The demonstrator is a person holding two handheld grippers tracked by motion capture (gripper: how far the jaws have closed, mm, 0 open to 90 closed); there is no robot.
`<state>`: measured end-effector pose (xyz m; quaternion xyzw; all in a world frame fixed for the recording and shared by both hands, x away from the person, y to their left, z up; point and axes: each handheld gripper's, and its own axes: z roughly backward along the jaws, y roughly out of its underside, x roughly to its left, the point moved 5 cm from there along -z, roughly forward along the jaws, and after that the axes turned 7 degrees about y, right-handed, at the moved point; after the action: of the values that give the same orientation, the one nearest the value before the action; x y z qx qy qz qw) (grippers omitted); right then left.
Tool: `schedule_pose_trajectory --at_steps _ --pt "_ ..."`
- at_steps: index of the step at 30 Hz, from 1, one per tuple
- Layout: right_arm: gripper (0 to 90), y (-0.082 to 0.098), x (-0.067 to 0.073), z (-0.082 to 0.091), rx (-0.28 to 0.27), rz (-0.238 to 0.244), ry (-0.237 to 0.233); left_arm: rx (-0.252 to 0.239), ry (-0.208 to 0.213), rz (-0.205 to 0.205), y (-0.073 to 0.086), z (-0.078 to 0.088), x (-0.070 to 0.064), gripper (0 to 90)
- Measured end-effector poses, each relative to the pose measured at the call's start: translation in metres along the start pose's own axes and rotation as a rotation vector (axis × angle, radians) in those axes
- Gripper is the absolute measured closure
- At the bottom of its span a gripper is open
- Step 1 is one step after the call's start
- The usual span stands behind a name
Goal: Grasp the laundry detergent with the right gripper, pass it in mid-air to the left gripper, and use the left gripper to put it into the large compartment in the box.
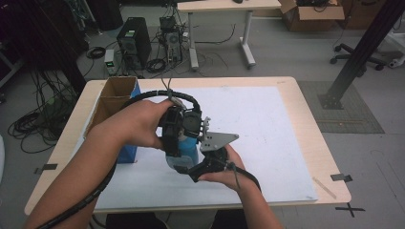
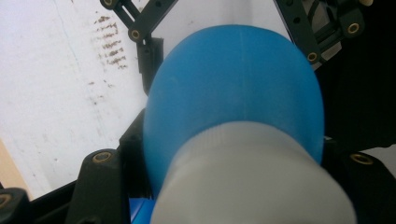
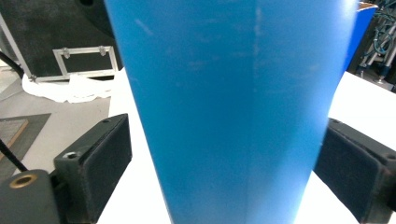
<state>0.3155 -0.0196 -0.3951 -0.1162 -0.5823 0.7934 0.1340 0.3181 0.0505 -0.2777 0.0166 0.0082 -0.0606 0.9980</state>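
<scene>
Near table edge at 6 o'clock, right gripper jaws spread, matte black pads flanking smooth blue plastic bottle with a gap on the left pad, left gripper jaws tight on its ribbed white cap, open cardboard box beyond at 10 o'clock on white sheet.

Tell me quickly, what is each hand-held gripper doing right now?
Left hand-held gripper: closed on the top of the blue bottle, by its grey cap.
Right hand-held gripper: cannot be told; its jaws stand beside the bottle's body.
</scene>
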Motion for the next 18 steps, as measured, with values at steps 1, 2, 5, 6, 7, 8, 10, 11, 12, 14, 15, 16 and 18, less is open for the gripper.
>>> schedule_pose_trajectory --at_steps 1,2,5,6,7,8,10,11,12,14,15,16,18 --pt "7.7 0.000 0.000 0.000 0.000 0.000 0.000 0.000 0.000 0.000 0.000 0.000 0.000 38.7" --pt "6.2 0.001 -0.001 0.000 0.002 -0.002 -0.002 0.003 0.003 0.006 0.000 0.000 0.000 38.7" --pt "2.2 0.004 -0.005 0.002 0.007 -0.024 0.007 0.001 0.013 0.019 -0.001 -0.001 0.000 38.7" --pt "1.1 0.004 -0.005 0.003 0.004 -0.030 0.005 0.000 0.015 0.024 -0.001 -0.001 0.000 38.6" --pt "0.1 0.005 -0.006 0.005 0.001 -0.035 0.004 0.001 0.016 0.028 -0.002 -0.001 0.001 38.7" --pt "0.1 0.005 -0.006 0.006 -0.001 -0.041 -0.002 -0.003 0.017 0.037 -0.002 -0.002 0.001 38.6" --pt "0.1 0.006 -0.006 0.009 -0.002 -0.041 -0.006 -0.002 0.025 0.054 -0.002 -0.002 0.002 38.6" --pt "0.1 0.006 -0.006 0.011 -0.001 -0.035 -0.008 -0.003 0.026 0.055 -0.002 -0.002 0.003 38.6" --pt "0.1 0.006 -0.007 0.013 0.000 -0.034 -0.013 -0.007 0.031 0.068 -0.001 -0.003 0.003 38.6" --pt "0.1 0.007 -0.007 0.015 0.002 -0.035 -0.014 -0.004 0.036 0.074 -0.001 -0.002 0.004 38.5" --pt "0.1 0.007 -0.009 0.017 0.002 -0.040 -0.013 -0.006 0.037 0.077 -0.001 -0.002 0.004 38.5" --pt "0.1 0.008 -0.011 0.021 0.001 -0.044 -0.010 -0.006 0.036 0.079 -0.001 -0.002 0.004 38.5" --pt "0.1 0.009 -0.012 0.023 0.002 -0.047 -0.016 -0.005 0.034 0.079 0.000 0.000 0.004 38.5"
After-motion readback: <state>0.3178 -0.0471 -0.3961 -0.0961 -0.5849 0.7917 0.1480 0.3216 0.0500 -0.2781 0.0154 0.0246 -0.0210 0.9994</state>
